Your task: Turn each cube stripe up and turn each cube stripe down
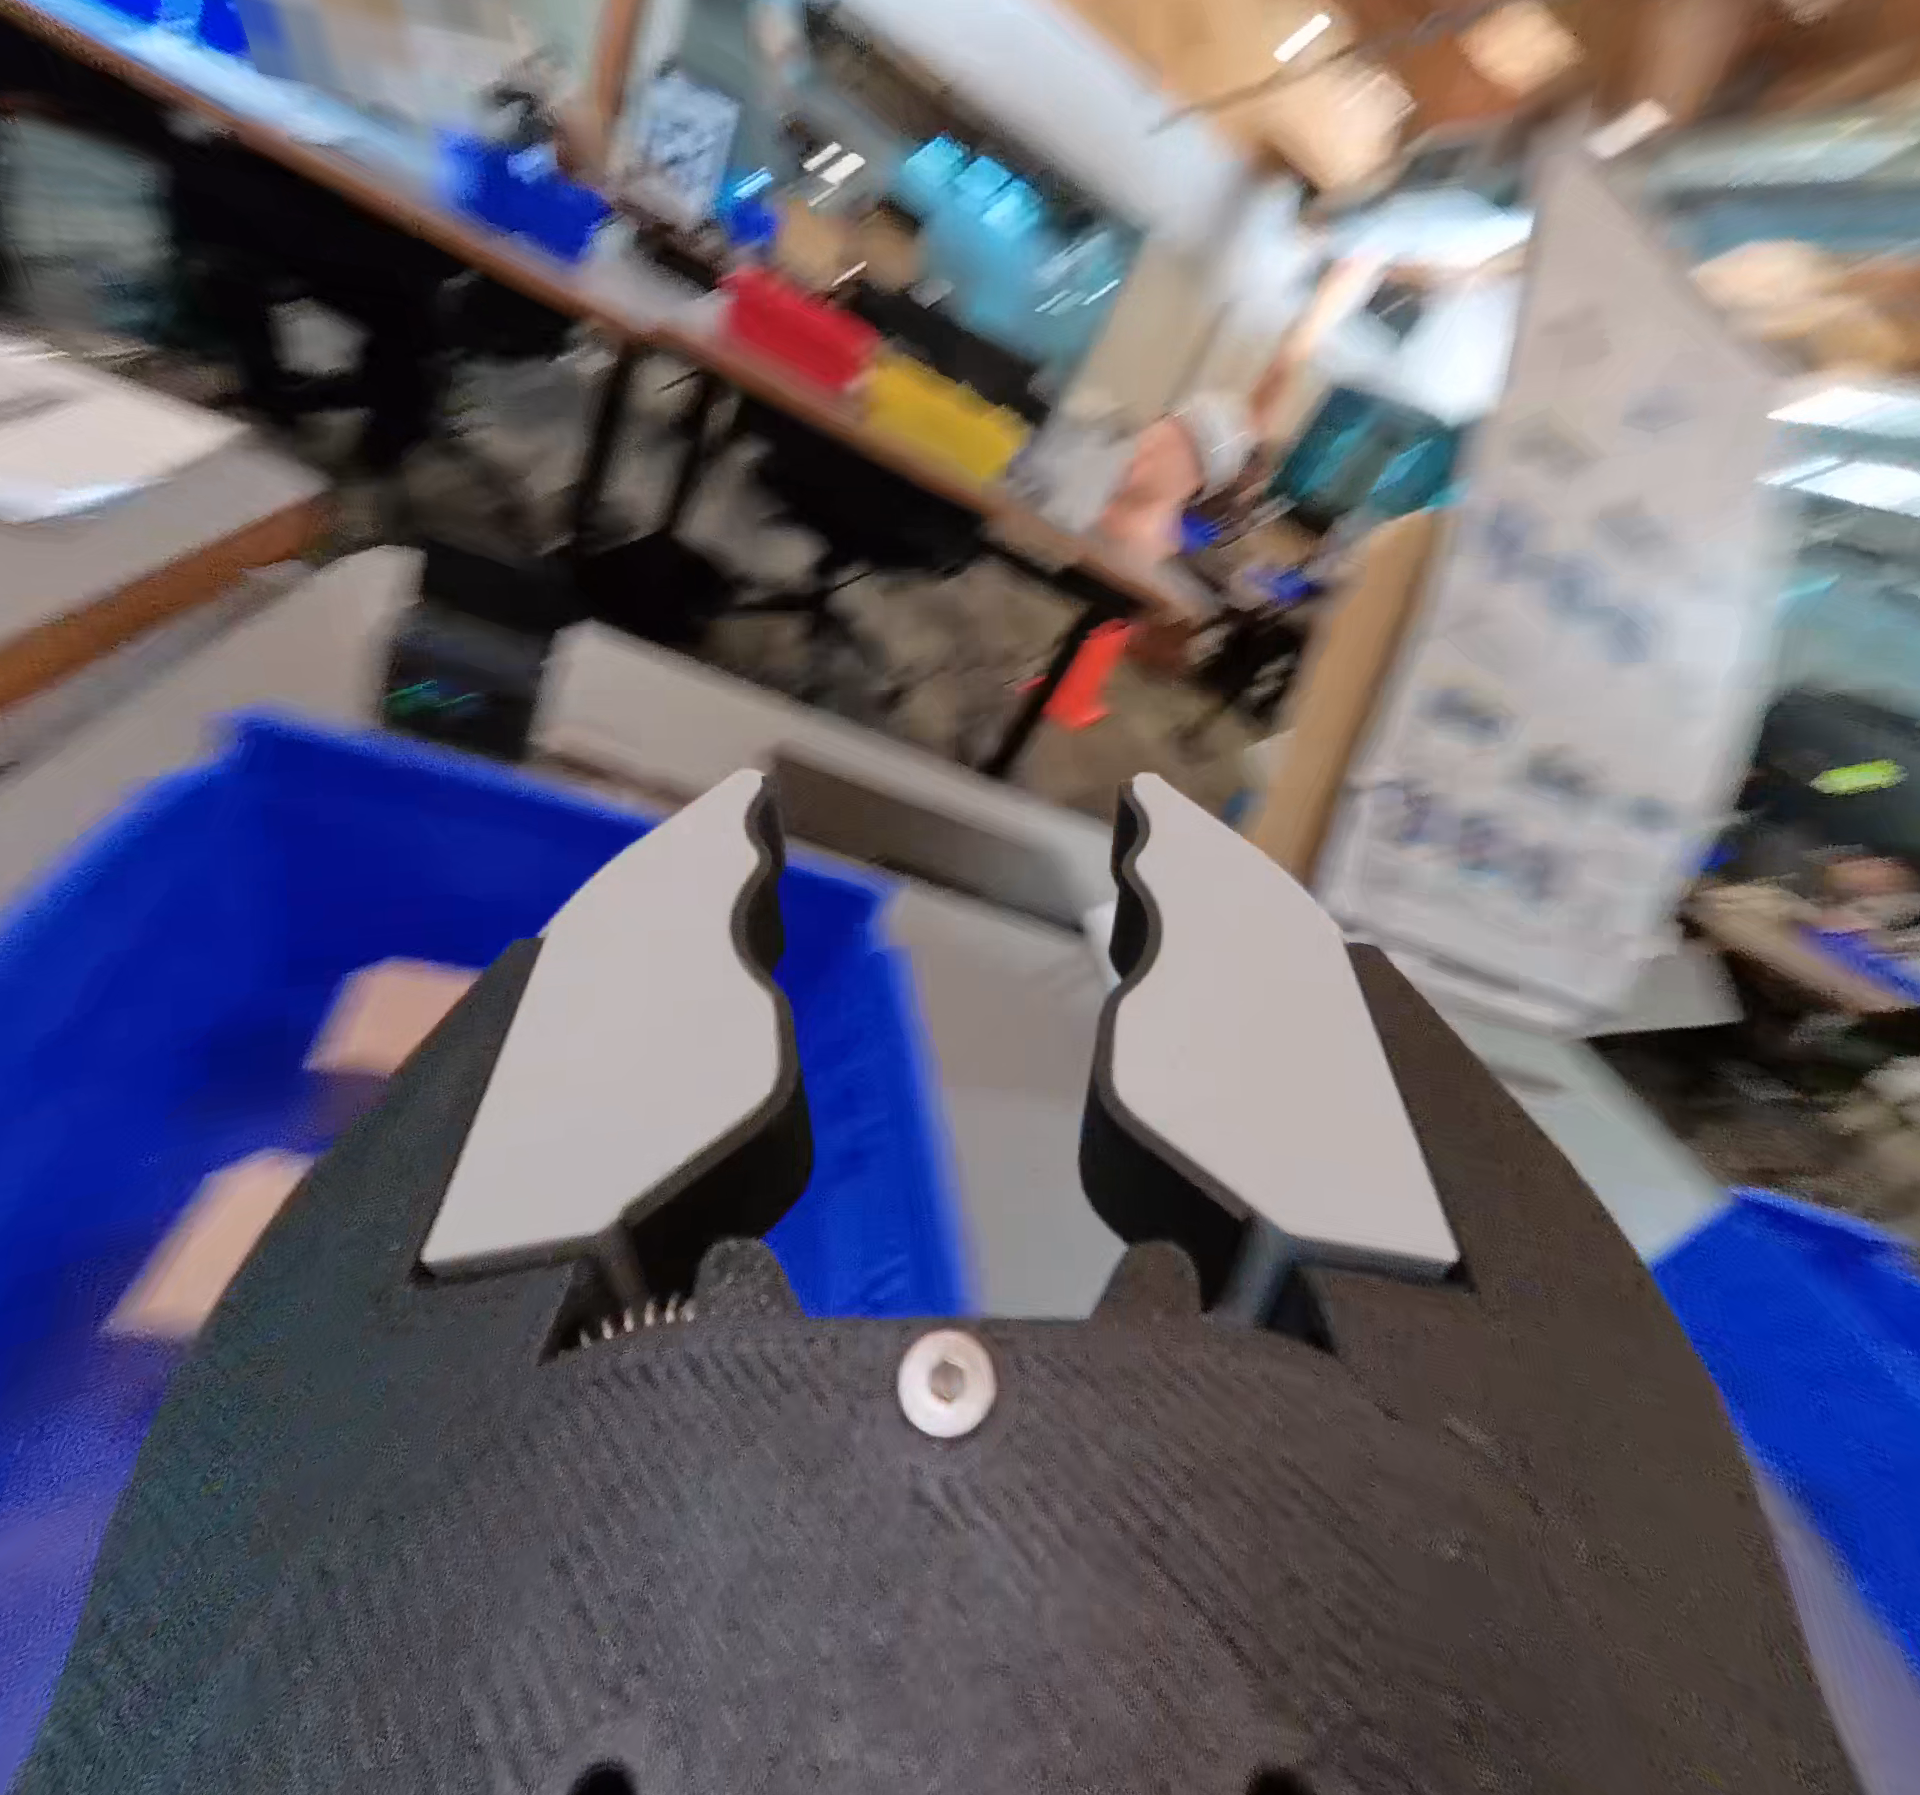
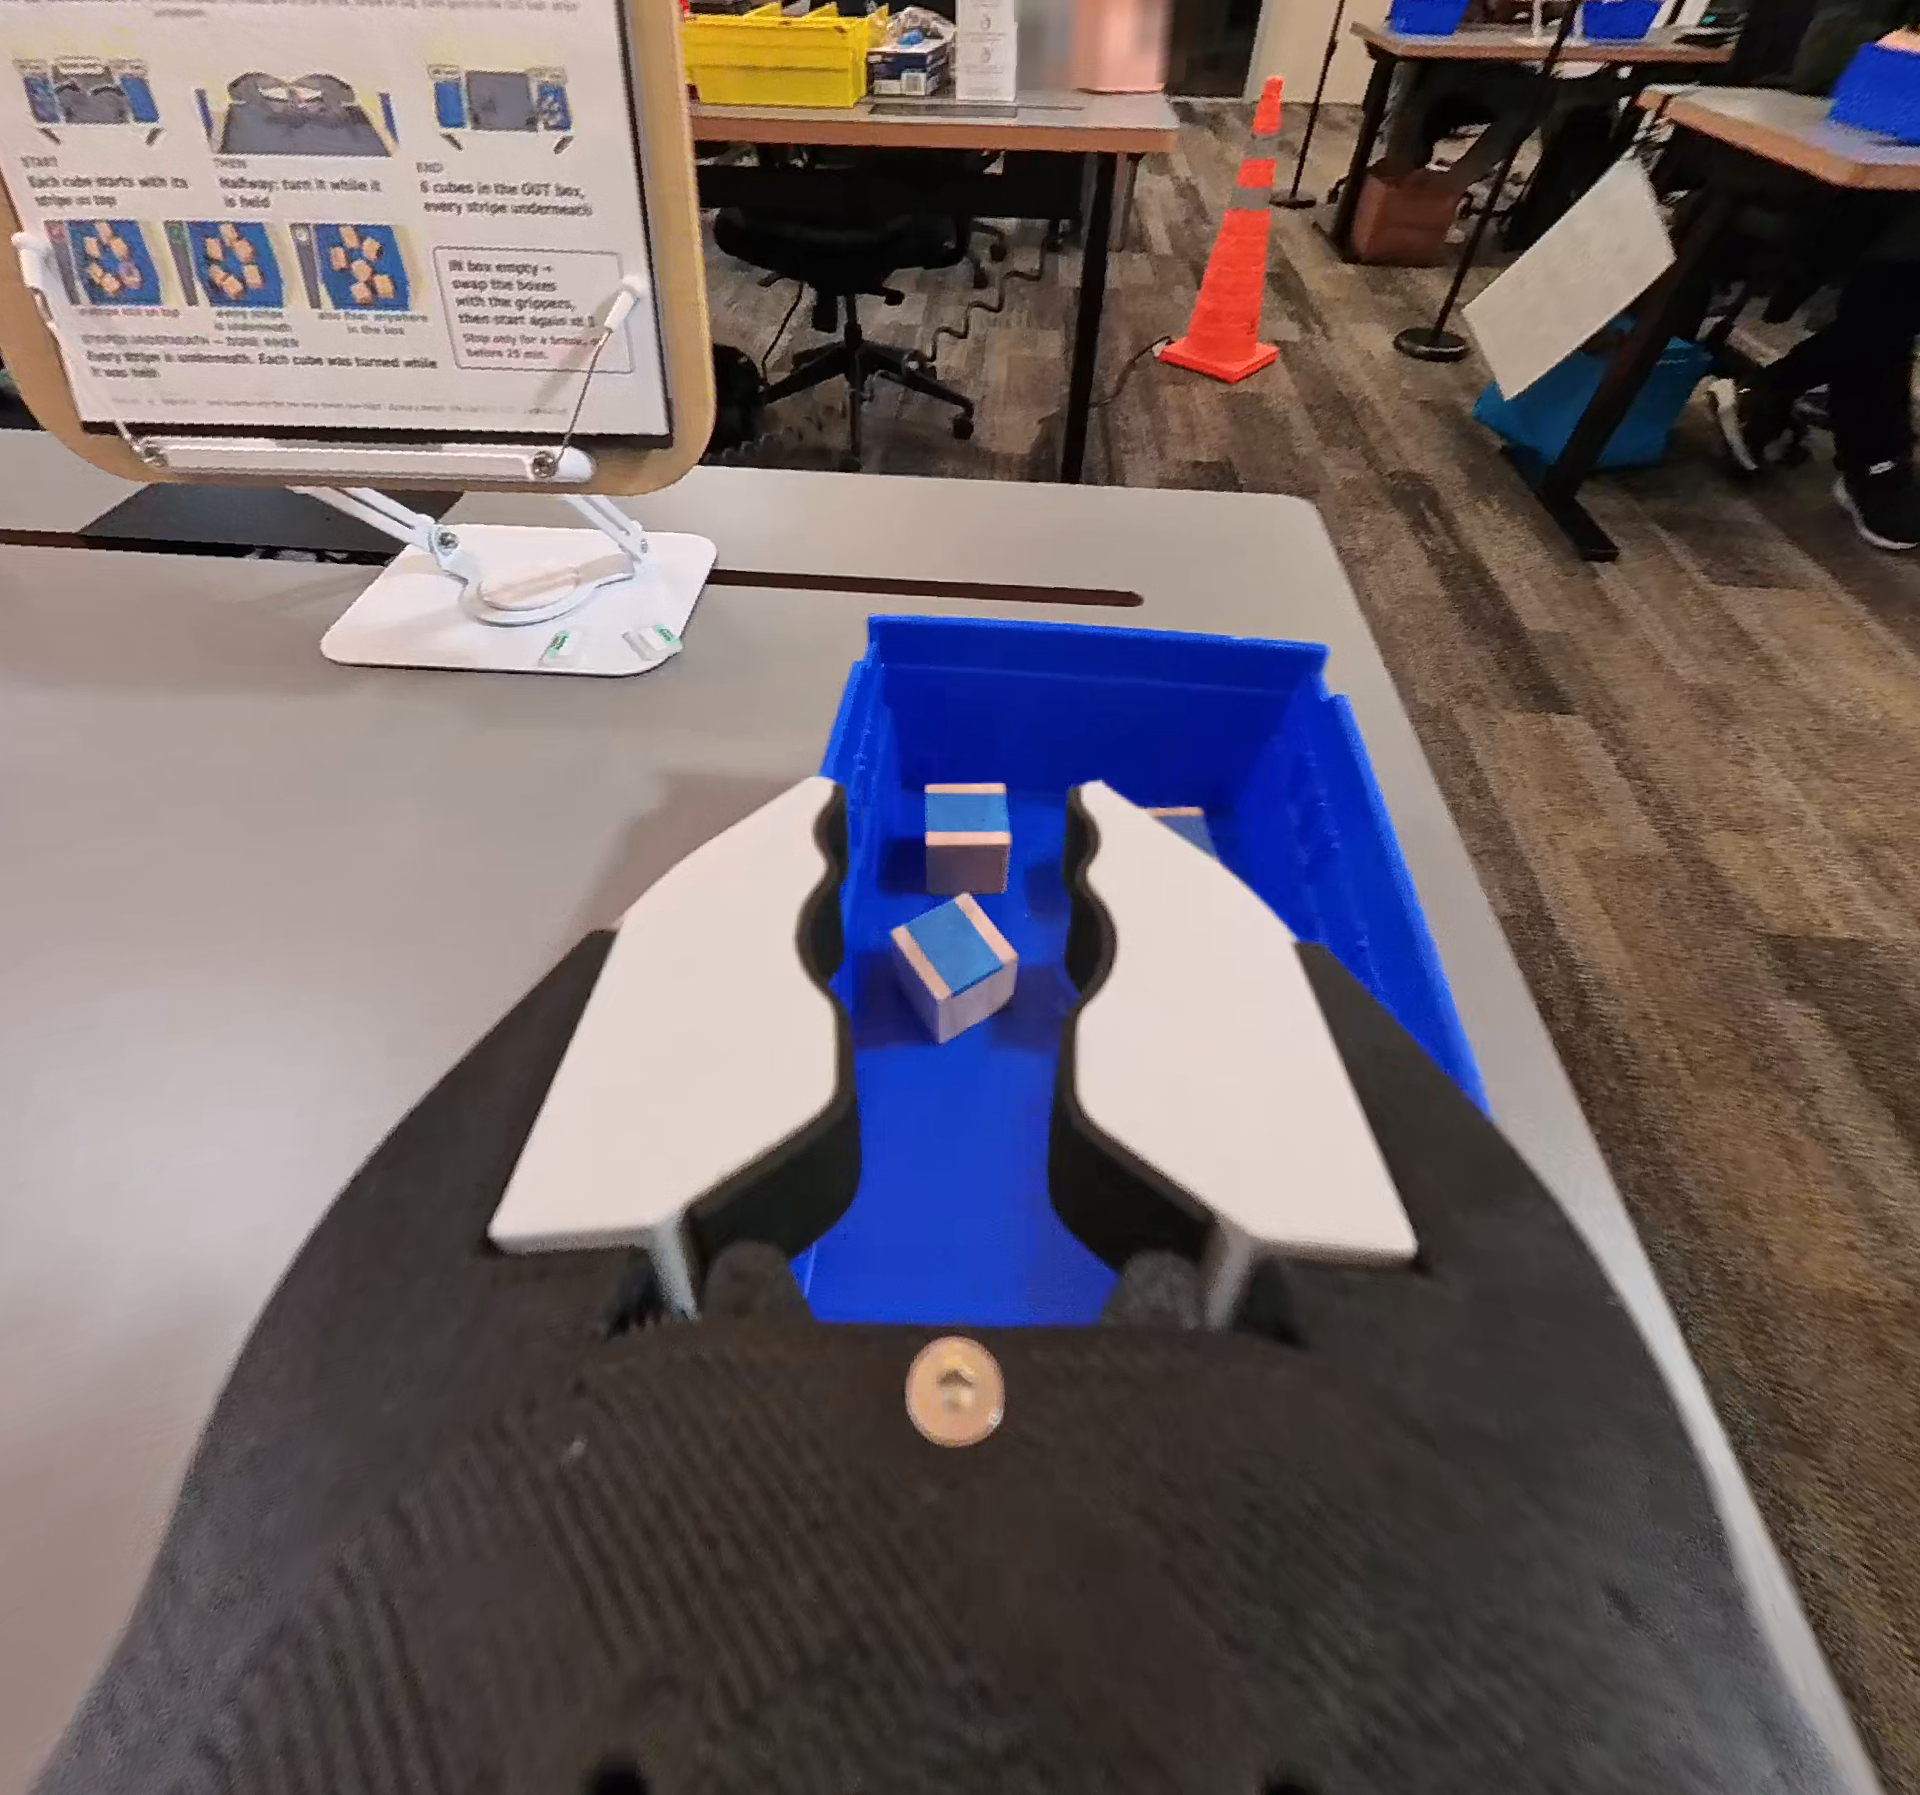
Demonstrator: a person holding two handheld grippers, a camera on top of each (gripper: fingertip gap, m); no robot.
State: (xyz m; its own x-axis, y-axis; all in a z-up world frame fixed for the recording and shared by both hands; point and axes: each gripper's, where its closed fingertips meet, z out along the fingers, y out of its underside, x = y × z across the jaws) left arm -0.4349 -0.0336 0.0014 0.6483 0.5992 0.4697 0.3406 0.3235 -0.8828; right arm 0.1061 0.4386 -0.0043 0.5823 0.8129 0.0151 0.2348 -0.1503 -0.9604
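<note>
The right gripper [image 2: 951, 836] hovered over the blue bin [image 2: 1361, 924] on the counter [image 2: 312, 914], jaws open and empty, presumably lined up on the stripe-up cubes [image 2: 951, 966] inside, while the left gripper [image 1: 945, 836] also stood open.

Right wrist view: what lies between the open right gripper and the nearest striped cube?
Only bare blue bin floor. The right gripper hangs open over it, and the nearest cube sits apart between its fingers.

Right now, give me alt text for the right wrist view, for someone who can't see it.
The open right gripper hovers empty over a blue bin on a grey table. Two wooden cubes lie inside, blue stripes up, a third partly hidden. An instruction sheet on a stand sits behind.
</note>
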